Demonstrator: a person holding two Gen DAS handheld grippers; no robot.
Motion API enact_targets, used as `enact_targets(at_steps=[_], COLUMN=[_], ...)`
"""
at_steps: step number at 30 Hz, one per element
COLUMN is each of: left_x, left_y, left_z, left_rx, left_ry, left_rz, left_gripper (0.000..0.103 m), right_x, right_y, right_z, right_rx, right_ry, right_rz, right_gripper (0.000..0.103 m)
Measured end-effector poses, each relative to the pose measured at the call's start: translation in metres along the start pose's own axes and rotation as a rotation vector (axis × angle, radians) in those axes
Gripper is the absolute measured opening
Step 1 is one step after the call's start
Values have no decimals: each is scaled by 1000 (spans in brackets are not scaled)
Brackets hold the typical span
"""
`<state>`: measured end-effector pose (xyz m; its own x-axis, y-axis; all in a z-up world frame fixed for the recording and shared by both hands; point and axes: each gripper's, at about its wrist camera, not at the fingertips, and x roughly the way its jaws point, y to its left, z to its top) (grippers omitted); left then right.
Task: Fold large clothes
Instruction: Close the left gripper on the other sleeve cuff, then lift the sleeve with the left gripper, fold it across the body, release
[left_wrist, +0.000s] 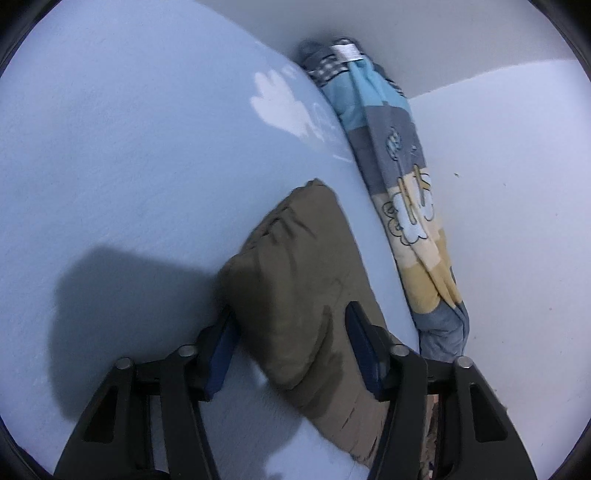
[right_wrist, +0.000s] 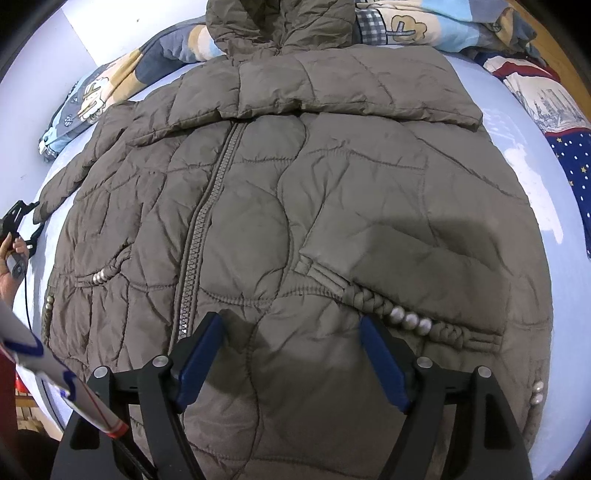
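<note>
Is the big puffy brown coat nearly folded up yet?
Not nearly. Done: the quilted brown coat lies flat on the blue sheet, zipped, with one sleeve already folded across its chest. In hand: the left hand-held gripper has the other sleeve's cuff between its jaws. The right hand-held gripper hovers open over the hem. Left: fold that sleeve in, then fold the body.

Olive-brown quilted jacket (right_wrist: 295, 192) (pearly beads by the pockets) on a pale blue sheet (left_wrist: 129, 147); striped cartoon blanket (left_wrist: 402, 177), perhaps clouds.
</note>
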<state>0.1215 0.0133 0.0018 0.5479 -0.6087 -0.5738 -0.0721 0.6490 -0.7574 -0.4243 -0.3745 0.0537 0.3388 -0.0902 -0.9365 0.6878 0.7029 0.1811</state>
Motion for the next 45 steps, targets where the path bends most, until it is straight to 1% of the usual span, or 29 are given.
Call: enact_targets(at_steps=[1, 2, 4, 7, 10, 13, 15, 16, 18, 20, 21, 23, 25, 29, 33, 34, 36, 39, 42, 45], left_x=[1, 1, -1, -11, -29, -53, -70, -81, -102, -122, -129, -140, -147, -161, -166, -167, -168, -162, -153, -138], left_y=[-2, -4, -8, -22, -49, -86, -115, -134, -169, -203, -214, -248, -273, -314, -346, -354, -368, -384, -400, -412], left_z=[0, -1, -3, -5, -8, -17, -26, -34, -51, -70, -77, -92, -101, -124, -161, -176, -204, -244, -284, -323], left_rx=[22, 41, 67, 110, 189, 279, 344, 391, 469, 524, 541, 610, 650, 714, 771, 795, 836, 898, 941, 982], left_ry=[-6, -14, -34, -64, -91, -122, -143, -151, -166, -169, -168, -165, -167, -163, -126, -115, -93, -55, -10, 34], left_rz=[13, 24, 43, 49, 30, -3, -22, -45, -84, -130, -141, -157, -149, -175, -203, -208, -222, -235, -253, -264], left_gripper=[20, 18, 16, 15, 15, 15, 15, 15, 15, 15, 15, 15, 15, 15, 15, 15, 15, 15, 15, 15], right_x=[1, 1, 1, -1, -5, -12, -18, -22, -30, -41, -45, -54, -60, -75, -106, -115, -125, -128, -131, -137], right_y=[0, -1, -2, -4, -10, -17, -21, -22, -26, -32, -34, -41, -47, -58, -68, -70, -71, -73, -78, -82], right_z=[0, 0, 1, 1, 2, 5, 6, 7, 8, 10, 11, 13, 15, 19, 23, 25, 27, 29, 28, 25], right_rx=[-1, -1, 4, 20, 48, 81, 95, 96, 107, 136, 143, 156, 167, 202, 230, 230, 222, 215, 224, 229], right_ry=[0, 0, 0, -3, -13, -28, -48, -65, -86, -118, -131, -163, -179, -224, -346, -383, -421, -431, -429, -446], right_rz=[-1, 1, 7, 20, 41, 65, 46, 27, 29, 45, 44, 30, 28, 70, 92, 83, 63, 38, 50, 50], right_gripper=[82, 82, 82, 82, 82, 81, 81, 81, 81, 81, 81, 81, 81, 81, 81, 81, 81, 81, 81, 81])
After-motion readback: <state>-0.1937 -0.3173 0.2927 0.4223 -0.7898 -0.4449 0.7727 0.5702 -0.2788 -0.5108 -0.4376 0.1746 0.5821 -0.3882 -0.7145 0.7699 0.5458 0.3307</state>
